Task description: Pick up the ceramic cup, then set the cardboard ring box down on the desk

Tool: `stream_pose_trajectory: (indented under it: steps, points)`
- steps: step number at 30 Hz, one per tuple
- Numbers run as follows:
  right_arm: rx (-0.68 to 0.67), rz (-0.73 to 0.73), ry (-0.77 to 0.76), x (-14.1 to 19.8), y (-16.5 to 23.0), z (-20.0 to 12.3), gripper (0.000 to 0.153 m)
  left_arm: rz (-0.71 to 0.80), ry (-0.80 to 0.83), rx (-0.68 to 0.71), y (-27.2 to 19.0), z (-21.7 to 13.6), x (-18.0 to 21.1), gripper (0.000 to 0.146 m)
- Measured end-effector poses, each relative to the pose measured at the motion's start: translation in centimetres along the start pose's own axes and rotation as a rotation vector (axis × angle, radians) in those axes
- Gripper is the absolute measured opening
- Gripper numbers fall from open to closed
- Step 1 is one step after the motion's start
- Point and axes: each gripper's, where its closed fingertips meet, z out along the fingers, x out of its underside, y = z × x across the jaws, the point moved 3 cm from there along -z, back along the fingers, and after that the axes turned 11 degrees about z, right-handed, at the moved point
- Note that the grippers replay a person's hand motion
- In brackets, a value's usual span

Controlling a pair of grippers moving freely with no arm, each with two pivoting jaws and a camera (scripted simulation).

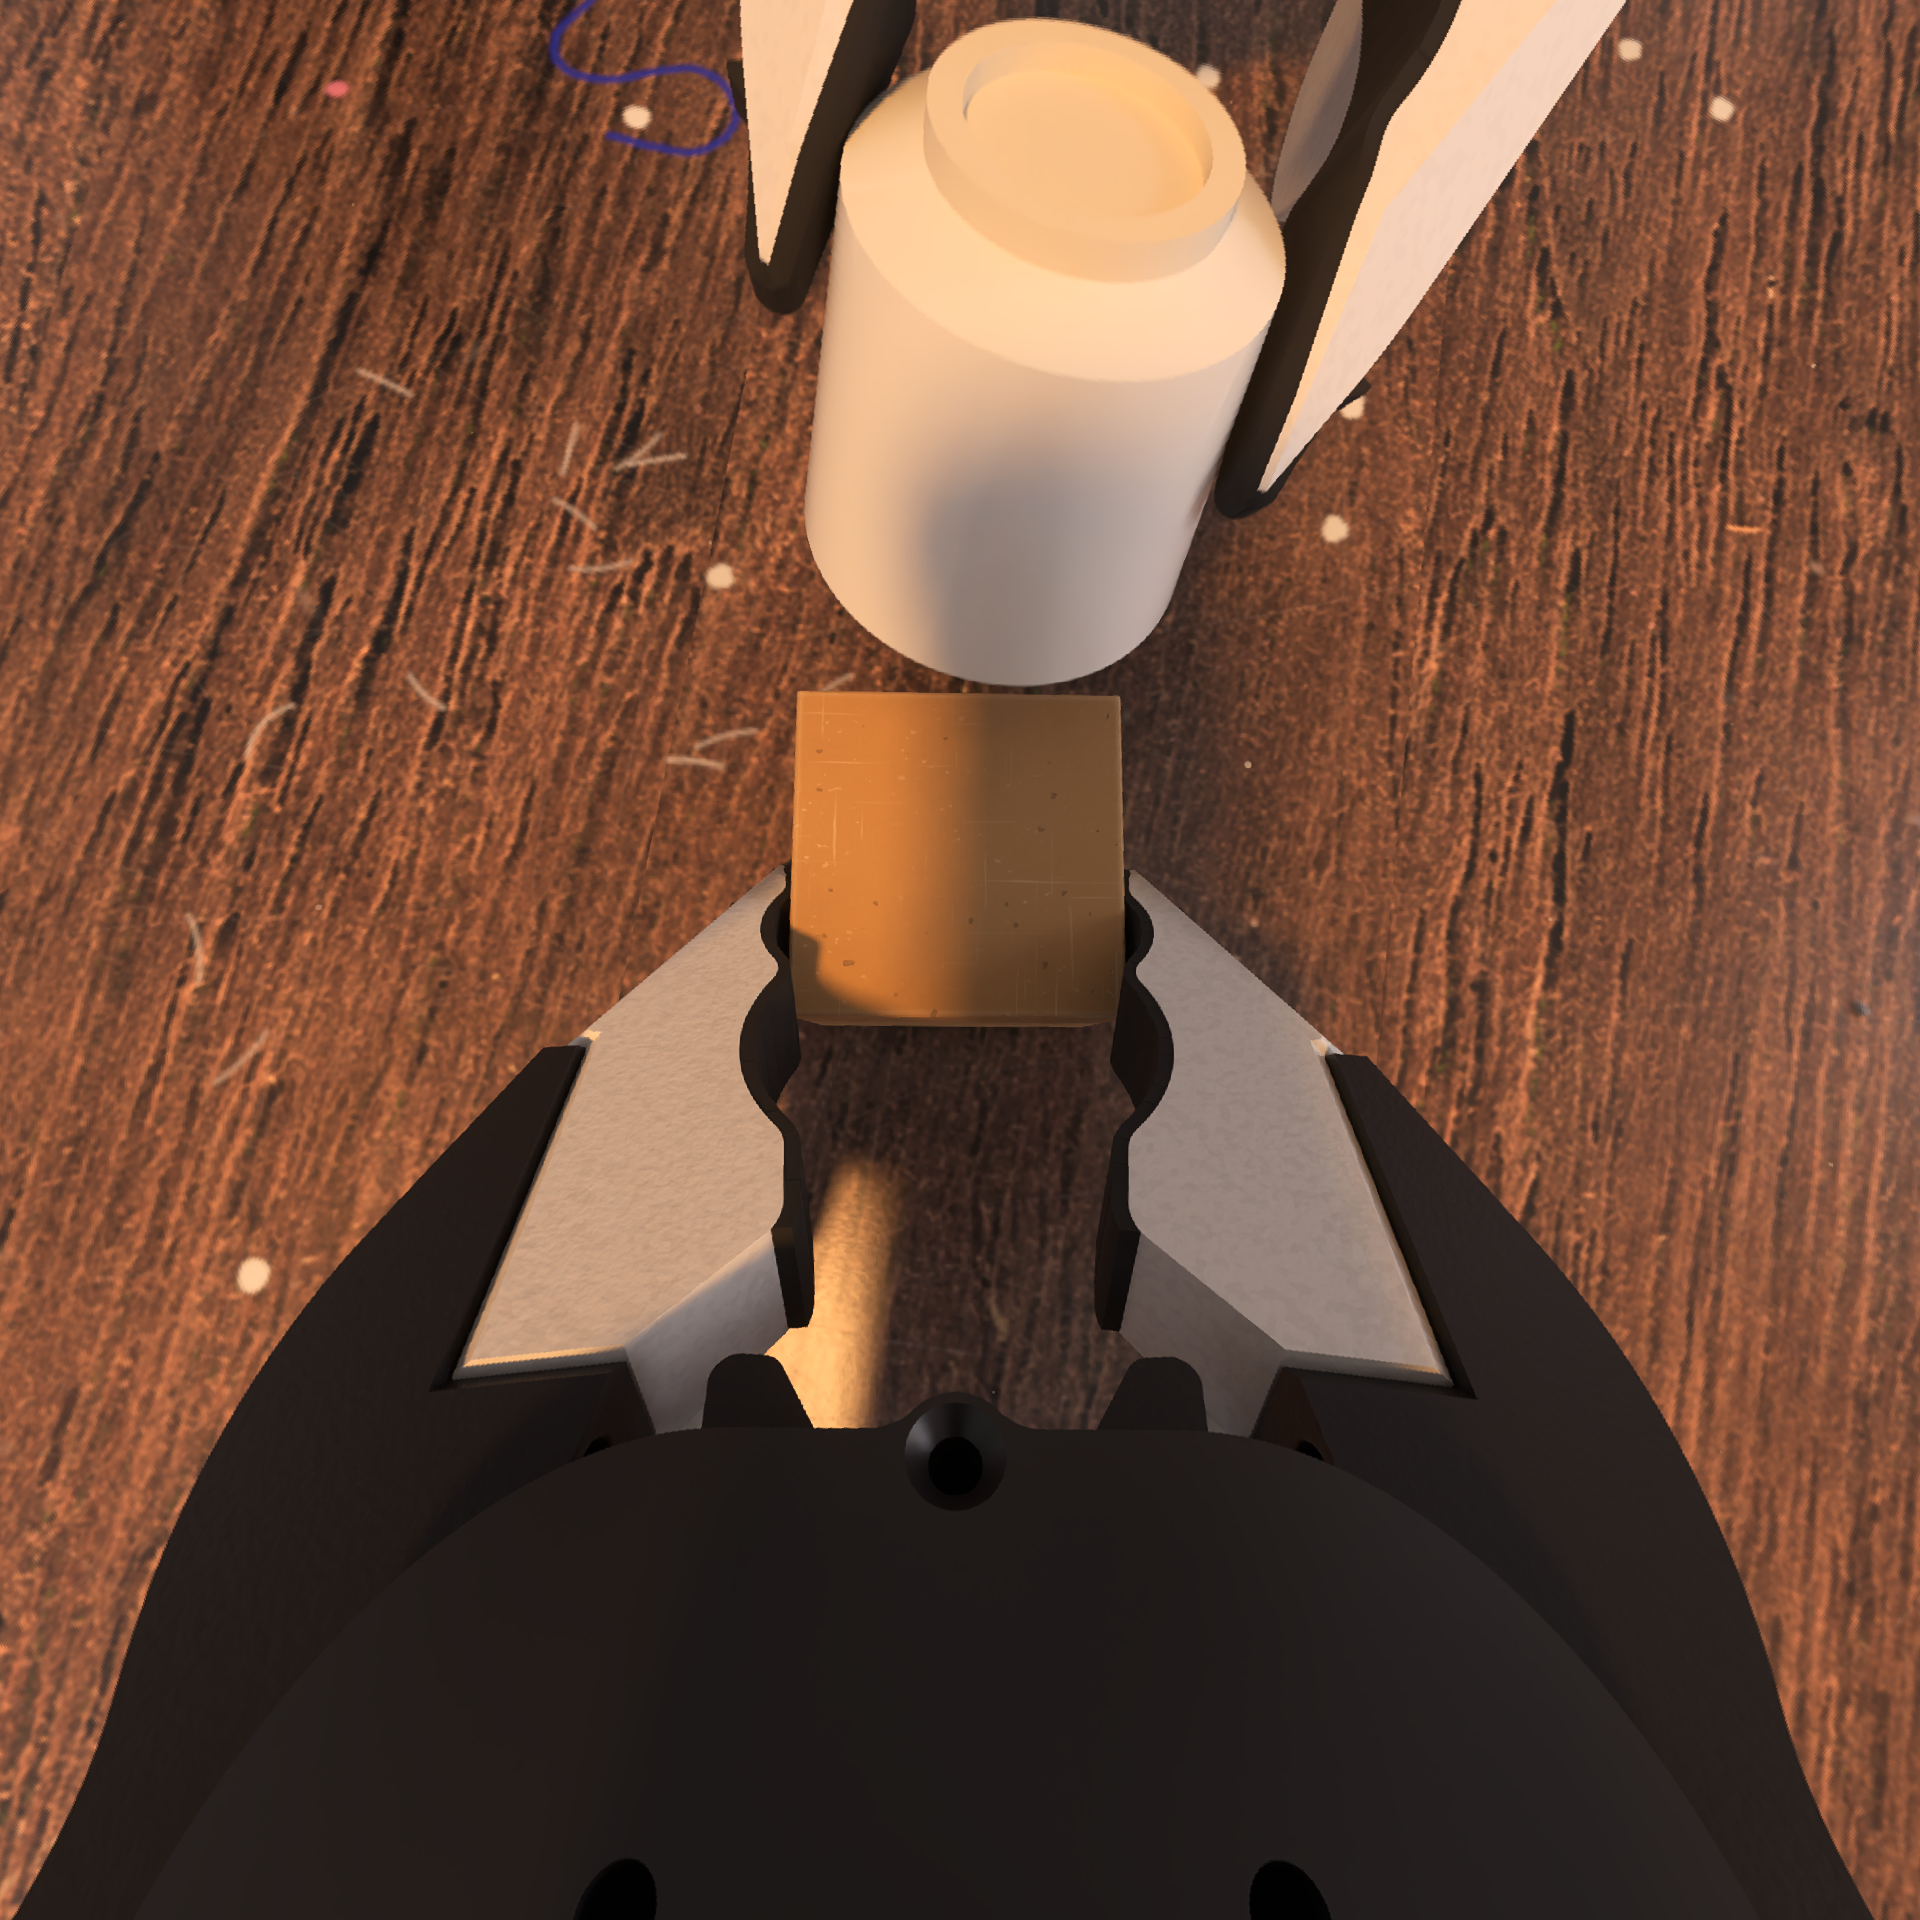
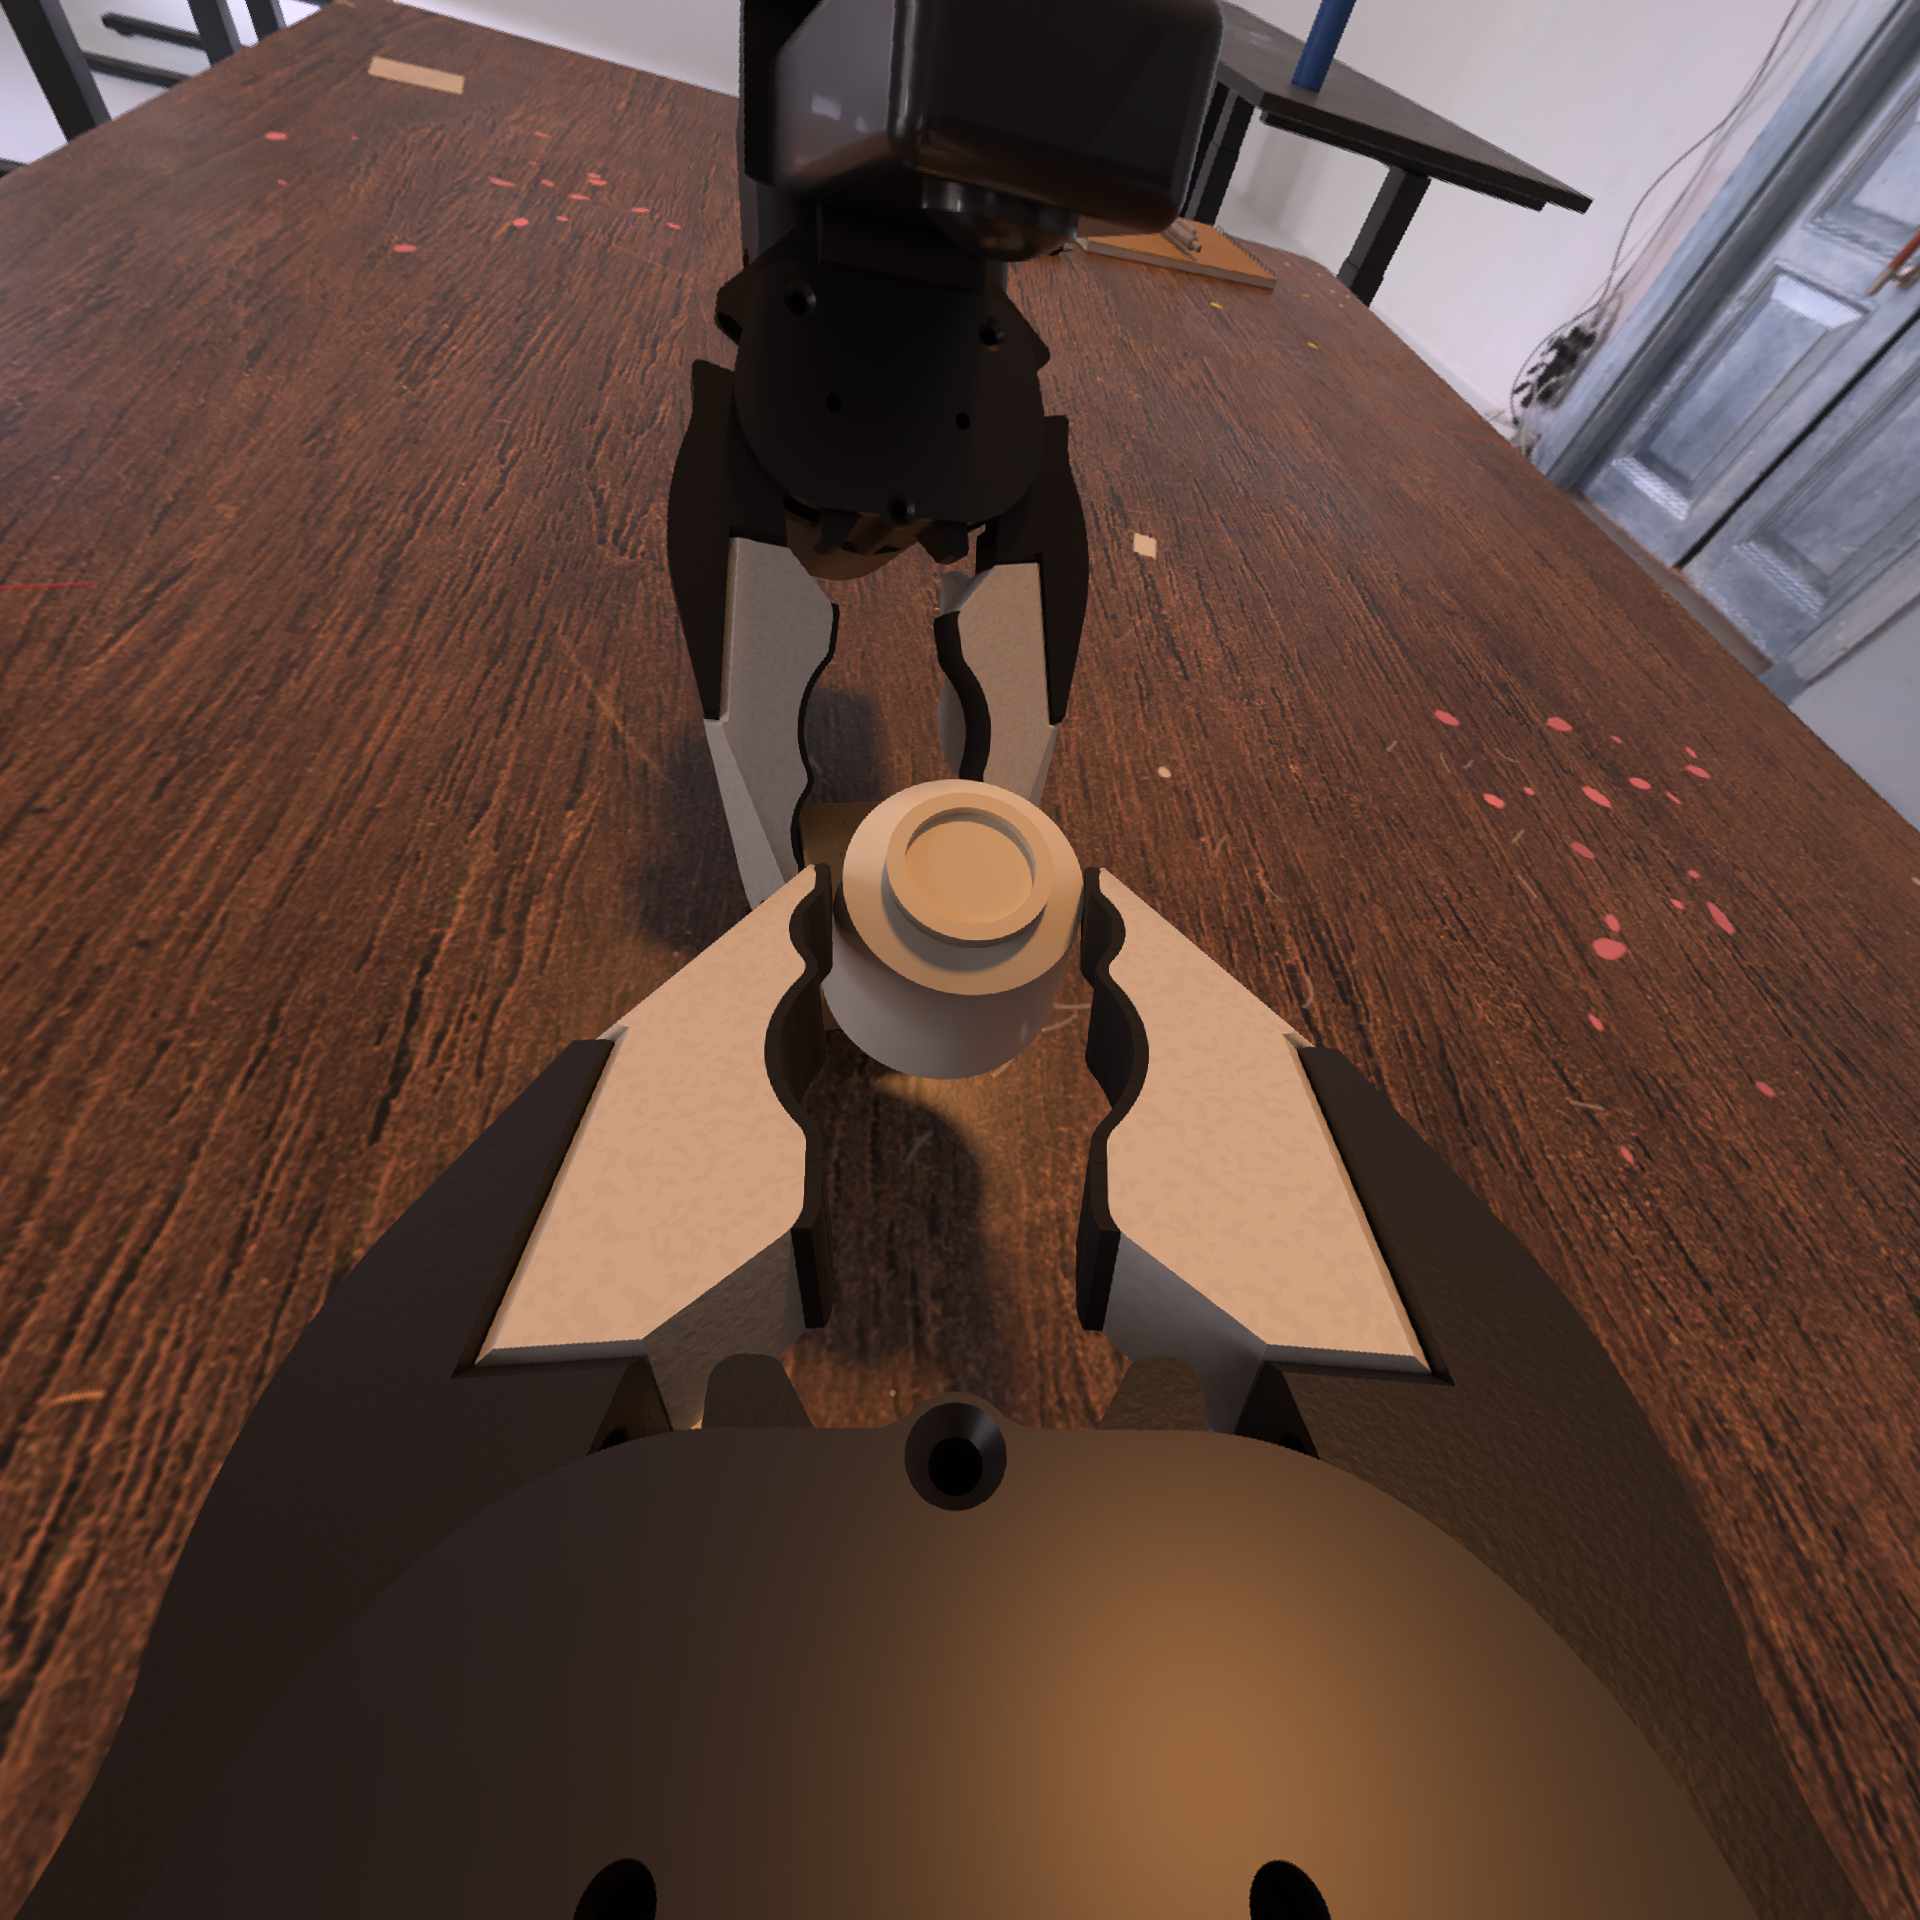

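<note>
Now my left gripper [image 1: 956, 914] is clenched on the cardboard ring box [image 1: 956, 862], with the finger pads pressed on both its sides, and I hold it above the desk [image 1: 312, 727]. My right gripper [image 2: 956, 925] has its fingers on either side of the ceramic cup [image 2: 951, 935], which is upside down, its foot ring facing up. In the right wrist view the left pad looks to touch the cup wall, but a thin gap seems to remain at the right pad, so I cannot tell if the grasp is really closed.

I judge that the cup is lifted, because its shadow lies apart on the wood below, and the box is just beside it. The danger I see is the closeness: the box nearly touches the lower edge of the cup. If I lower the box carelessly, its corner may knock the cup, and smooth ceramic could slip out from between the pads.
</note>
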Motion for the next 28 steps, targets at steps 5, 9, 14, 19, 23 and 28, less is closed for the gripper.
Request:
stream_pose_trajectory:
  steps: [5, 9, 14, 19, 23, 28]
  points:
    - [-0.004, -0.007, 0.003, 0.0, 0.1, 0.0, 0.048, 0.01, 0.003, -0.001, -0.1, 0.1, -0.1, 0.059]
    - [-0.005, -0.012, -0.003, -0.2, 0.2, -0.3, 0.048, 0.013, 0.001, -0.001, -0.1, 0.2, -0.3, 0.059]
    - [-0.001, -0.013, -0.009, -0.2, 0.1, -0.5, 0.048, 0.005, 0.008, -0.01, 0.0, 0.2, -0.2, 0.065]
    - [0.0, -0.016, -0.005, -0.2, 0.2, -0.5, 0.048, -0.002, 0.003, -0.017, 0.0, -0.3, 0.1, 0.074]
    - [0.002, -0.021, -0.004, -0.2, 0.2, -0.5, 0.048, 0.006, -0.058, -0.028, -0.1, -1.7, -0.3, 0.082]
    - [-0.006, -0.026, 0.003, -0.2, 0.2, -0.5, 0.048, 0.006, -0.18, -0.037, -0.2, -4.1, -0.8, 0.088]
